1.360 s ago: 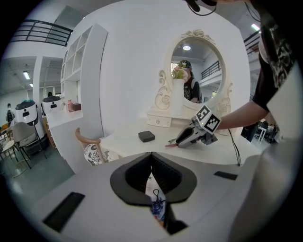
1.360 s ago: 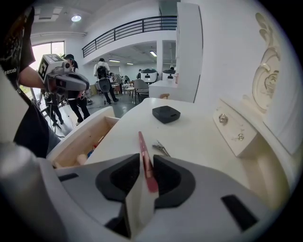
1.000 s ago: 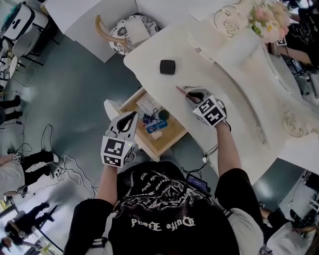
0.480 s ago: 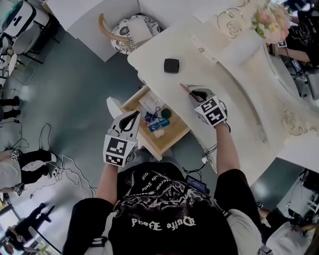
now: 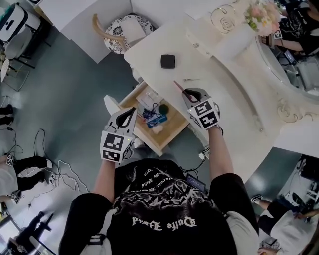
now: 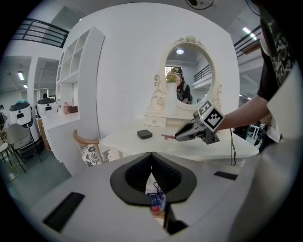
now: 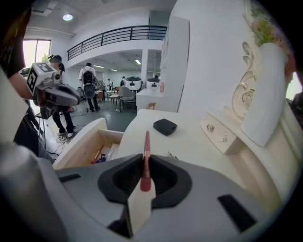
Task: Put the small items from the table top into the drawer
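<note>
Now the right gripper (image 5: pixel 188 92) is clenched on a thin pink stick (image 5: pixel 178 85), whose tip pokes forward past the jaws. The stick is held clear of the table (image 5: pixel 224 84). Compared with a second ago, this gripper has drifted slightly toward the table's front edge, on the side of the open drawer (image 5: pixel 172 124). Its grip has not loosened.

The left gripper (image 5: pixel 130 113) has kept its station over the drawer's near corner, jaws together with nothing between them.

Judged from this, the stick is picked up and in transit. The carry across to the drawer and the release are yet to come. The drawer already holds a blue item, a dark round one and some pale ones.

Surface: a white, glossy, curved dressing table. A black box (image 5: pixel 168 62) sits well ahead of the stick, and a thin small piece (image 5: pixel 191 79) lies just beyond the stick. Both are likely candidates for later trips. A knobbed mini-drawer unit (image 7: pixel 220 132), an oval mirror (image 6: pixel 184 80) and flowers (image 5: pixel 261 15) line the back.

Room: grey-green floor (image 5: pixel 65 89) with loose cables (image 5: pixel 55 169), a patterned chair (image 5: pixel 122 32) tucked beside the table, and other people standing far off.
</note>
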`<action>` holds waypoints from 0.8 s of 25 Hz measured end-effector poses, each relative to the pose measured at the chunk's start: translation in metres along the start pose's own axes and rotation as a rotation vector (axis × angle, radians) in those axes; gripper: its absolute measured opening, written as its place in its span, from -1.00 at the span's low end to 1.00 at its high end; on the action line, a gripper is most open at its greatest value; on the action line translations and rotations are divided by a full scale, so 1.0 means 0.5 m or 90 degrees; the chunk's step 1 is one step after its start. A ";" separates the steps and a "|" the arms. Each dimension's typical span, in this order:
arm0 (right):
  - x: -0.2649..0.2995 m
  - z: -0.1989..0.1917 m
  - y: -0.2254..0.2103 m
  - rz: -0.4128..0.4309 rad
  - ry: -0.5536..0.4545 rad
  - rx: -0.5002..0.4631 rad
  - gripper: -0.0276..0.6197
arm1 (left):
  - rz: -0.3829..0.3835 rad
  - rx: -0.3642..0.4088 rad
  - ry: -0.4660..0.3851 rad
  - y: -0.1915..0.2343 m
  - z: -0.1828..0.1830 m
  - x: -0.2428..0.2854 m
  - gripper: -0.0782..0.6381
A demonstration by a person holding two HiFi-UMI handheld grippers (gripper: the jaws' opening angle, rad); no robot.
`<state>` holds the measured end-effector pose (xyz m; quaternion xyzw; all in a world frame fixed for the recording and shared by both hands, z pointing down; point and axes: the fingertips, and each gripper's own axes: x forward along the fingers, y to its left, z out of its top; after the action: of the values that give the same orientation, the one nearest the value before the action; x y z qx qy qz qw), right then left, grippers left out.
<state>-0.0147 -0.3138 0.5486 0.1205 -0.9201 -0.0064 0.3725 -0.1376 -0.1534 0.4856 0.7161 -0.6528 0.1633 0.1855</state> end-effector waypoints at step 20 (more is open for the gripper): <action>-0.024 0.050 0.147 -0.038 -0.050 0.077 -0.73 | -0.015 -0.067 -0.046 0.043 -0.017 -0.055 -0.74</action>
<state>-0.0395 -0.2415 0.5299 0.1697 -0.9287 0.0334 0.3282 -0.1618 -0.1269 0.4811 0.7186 -0.6581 0.1007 0.2007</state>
